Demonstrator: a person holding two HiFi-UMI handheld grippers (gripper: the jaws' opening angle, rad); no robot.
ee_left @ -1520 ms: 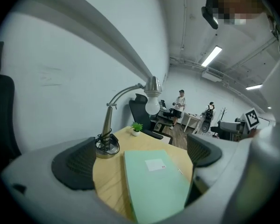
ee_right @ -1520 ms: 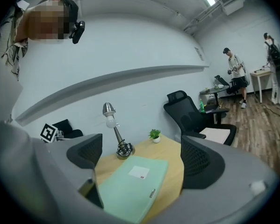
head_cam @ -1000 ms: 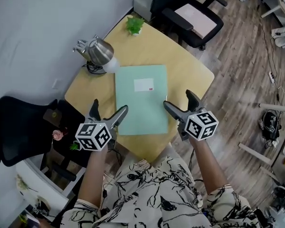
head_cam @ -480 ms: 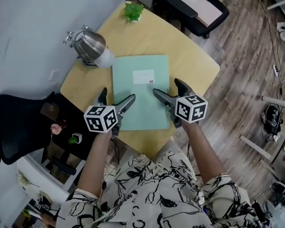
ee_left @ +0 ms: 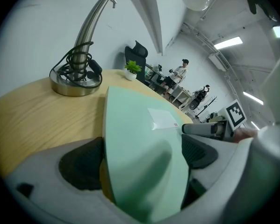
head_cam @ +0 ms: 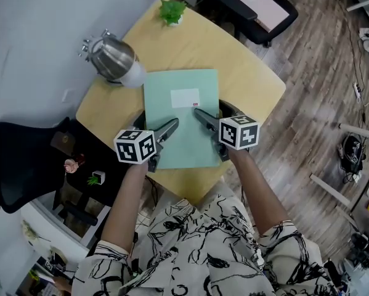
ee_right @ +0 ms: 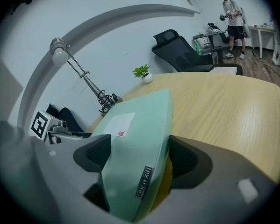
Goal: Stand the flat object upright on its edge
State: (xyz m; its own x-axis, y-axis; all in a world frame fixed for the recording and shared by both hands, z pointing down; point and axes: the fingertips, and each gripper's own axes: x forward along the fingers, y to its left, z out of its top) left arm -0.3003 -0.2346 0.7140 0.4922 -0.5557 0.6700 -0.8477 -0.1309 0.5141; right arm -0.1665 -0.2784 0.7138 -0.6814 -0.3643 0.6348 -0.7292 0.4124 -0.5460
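A flat pale green folder [head_cam: 181, 113] with a white label lies on the round-cornered wooden table [head_cam: 249, 73]. My left gripper [head_cam: 156, 123] straddles the folder's near left edge, and my right gripper [head_cam: 210, 111] straddles its near right edge. In the left gripper view the folder [ee_left: 140, 120] fills the gap between the dark pads [ee_left: 79, 169], and the jaws are closing without visibly pressing on it. In the right gripper view the folder [ee_right: 135, 120] sits between the pads [ee_right: 189, 160] with a sliver of table showing beside it. Those jaws are closing too.
A metal desk lamp [head_cam: 113, 57] stands just beyond the folder's far left corner, its base and coiled cable [ee_left: 76, 78] close to the edge. A small potted plant [head_cam: 173, 11] sits at the table's far side. Office chairs [head_cam: 252, 5] flank the table.
Both grippers have moved forward and inward from the table's near edge onto the folder's near sides. Their jaws have narrowed around it.
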